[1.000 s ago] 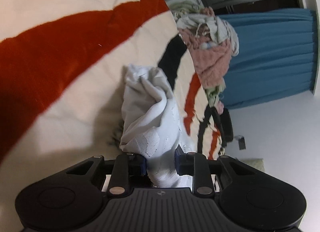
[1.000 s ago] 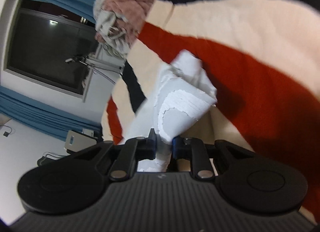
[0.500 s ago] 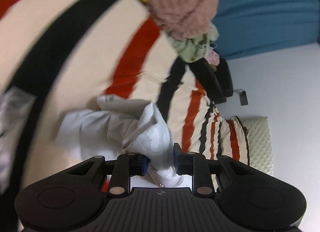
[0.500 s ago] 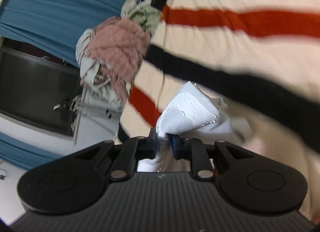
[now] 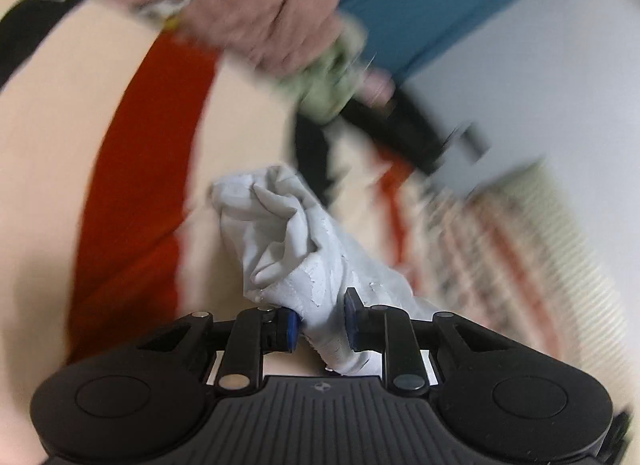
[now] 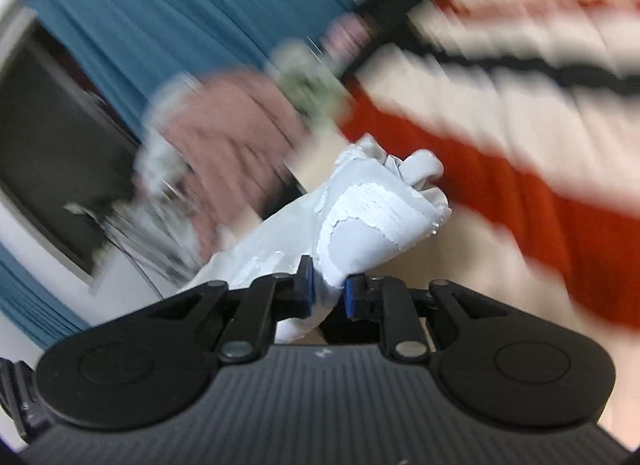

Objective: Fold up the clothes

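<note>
The left tongs are clamping a bunched fold of the pale grey-white fabric garment with a cracked white print; the blue pads are pressing the cloth from both sides, and a crumpled lobe of it is rising up and away from the tongs. The right tongs are pinching another part of the same pale garment — their blue pads are sitting close together with only a thin wad of fabric between them, and the printed patch is showing just beyond the pads.

In both views the garment is hanging clear in front of the tongs, with the cream bedspread with broad red and black stripes lying behind it; whether any part of the cloth is touching the bedspread cannot be told, since the background is badly blurred. Beyond the garment, at the far side of the bedspread, a heap of loose clothes topped by a dusty-pink knitted piece is sitting, with a pale green item at its edge. Behind that heap a teal-blue pleated curtain is hanging against a white wall. In the right wrist view a dark window or screen panel is showing beside the curtain, to the left of the pink heap — its details are too smeared to make out.
</note>
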A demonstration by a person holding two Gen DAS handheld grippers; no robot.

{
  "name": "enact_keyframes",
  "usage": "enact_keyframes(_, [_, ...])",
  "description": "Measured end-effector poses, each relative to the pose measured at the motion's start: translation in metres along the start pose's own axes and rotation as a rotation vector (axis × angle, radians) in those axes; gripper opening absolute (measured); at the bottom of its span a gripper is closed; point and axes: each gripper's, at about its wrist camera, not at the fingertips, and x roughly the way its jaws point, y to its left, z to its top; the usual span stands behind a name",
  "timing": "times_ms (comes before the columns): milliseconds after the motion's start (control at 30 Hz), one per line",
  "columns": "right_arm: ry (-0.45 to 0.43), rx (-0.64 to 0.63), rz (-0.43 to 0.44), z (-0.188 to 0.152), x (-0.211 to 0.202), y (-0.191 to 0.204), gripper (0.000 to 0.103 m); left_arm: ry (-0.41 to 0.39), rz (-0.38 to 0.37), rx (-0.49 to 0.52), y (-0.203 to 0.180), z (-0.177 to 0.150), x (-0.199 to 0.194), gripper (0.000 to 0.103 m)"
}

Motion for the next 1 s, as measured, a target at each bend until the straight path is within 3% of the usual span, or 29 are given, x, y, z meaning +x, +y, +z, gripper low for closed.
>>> enact_keyframes(100, [0.149,0.085,-0.091,-0.034,0.023,-0.036,0.021,0.036,0.071,0.103,0.010,-0.030,0.013,0.024])
enact_keyframes(200, [0.165,0.150,-0.083,-0.042,0.007,-0.045,0.022,0.028,0.099,0.167,-0.005,-0.039,-0.004,0.025])
enact_keyframes(300, [0.211,0.148,-0.126,-0.039,-0.022,-0.028,0.025,0.014,0.118,0.224,-0.029,-0.042,-0.038,0.025])
enact_keyframes(467, [0.177,-0.034,-0.135,-0.028,-0.091,0.027,0.025,-0.054,0.080,0.295,-0.079,-0.040,-0.130,0.035])
enact_keyframes(600, [0.106,-0.177,-0.105,-0.029,-0.161,0.062,0.025,-0.130,0.073,0.362,-0.113,-0.060,-0.211,0.048])
enact_keyframes(667, [0.073,-0.237,-0.089,-0.033,-0.196,0.078,0.025,-0.167,0.075,0.395,-0.130,-0.074,-0.254,0.060])
enact_keyframes(733, [0.032,-0.285,-0.066,-0.039,-0.234,0.091,0.037,-0.204,0.078,0.430,-0.148,-0.088,-0.296,0.087])
enact_keyframes(800, [-0.031,-0.311,-0.028,-0.047,-0.268,0.100,0.095,-0.247,0.088,0.482,-0.162,-0.106,-0.330,0.100])
enact_keyframes(833, [-0.061,-0.324,-0.012,-0.051,-0.284,0.105,0.099,-0.264,0.095,0.500,-0.167,-0.114,-0.344,0.103])
enact_keyframes(1000, [-0.111,-0.444,0.009,-0.078,-0.338,0.120,0.098,-0.322,0.126,0.573,-0.183,-0.157,-0.408,0.103])
